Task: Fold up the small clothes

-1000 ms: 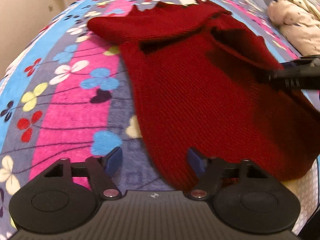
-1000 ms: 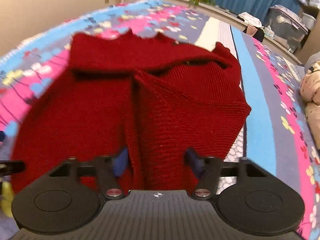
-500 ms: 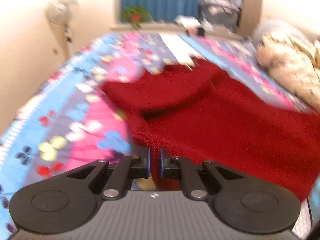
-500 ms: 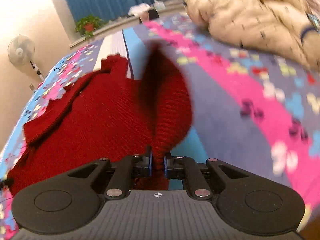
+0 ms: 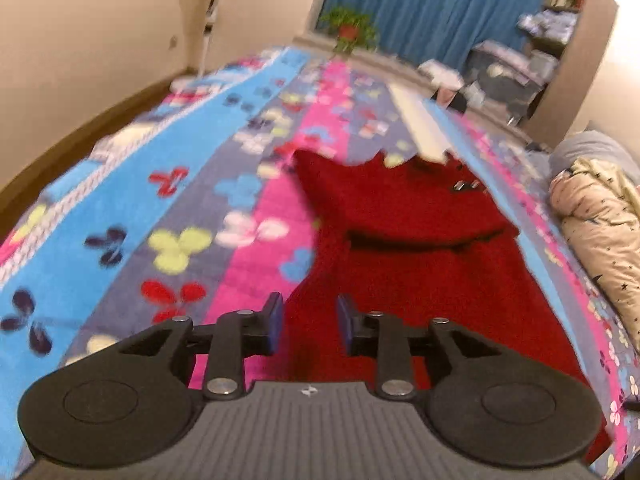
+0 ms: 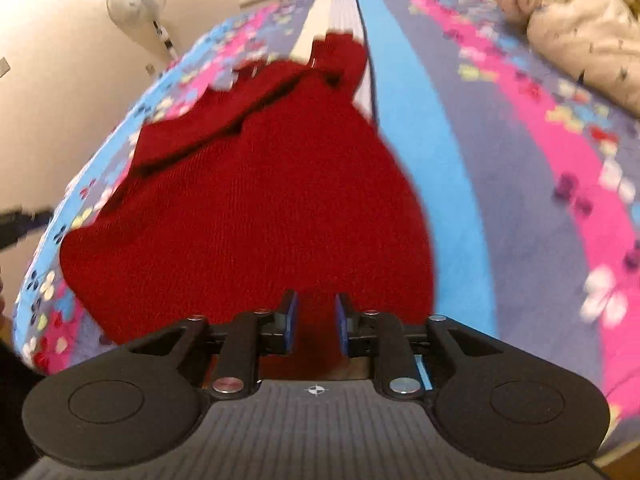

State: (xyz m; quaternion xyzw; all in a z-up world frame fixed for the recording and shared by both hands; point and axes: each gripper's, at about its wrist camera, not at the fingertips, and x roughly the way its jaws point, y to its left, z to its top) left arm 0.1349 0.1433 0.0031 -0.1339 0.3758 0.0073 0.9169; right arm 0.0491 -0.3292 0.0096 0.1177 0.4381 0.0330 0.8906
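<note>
Cataloguing the scene from both wrist views, we list what lies before us.

Item one: red knit sweater, spread on the floral striped bedspread. In the left wrist view it fills the centre and lower right of the frame, with a sleeve or upper part folded across its body. In the right wrist view it occupies the centre and left of the frame.

Item two: left gripper, jaws parted with nothing between them, at the lower centre of its frame over the sweater's near left edge.

Item three: right gripper, jaws likewise parted and released, over the near hem at the lower centre; red knit shows in the gap, ungripped.

Item four: cream quilted bundle at the right edge, apart from the garment. Standing fan at upper left, potted plant and blue curtain at top.

Step in hand, as we judge it: between folds, one fold laid down and both tongs let go. The next move likely calls for closing on the hem corners and carrying them toward the top of the frame.
</note>
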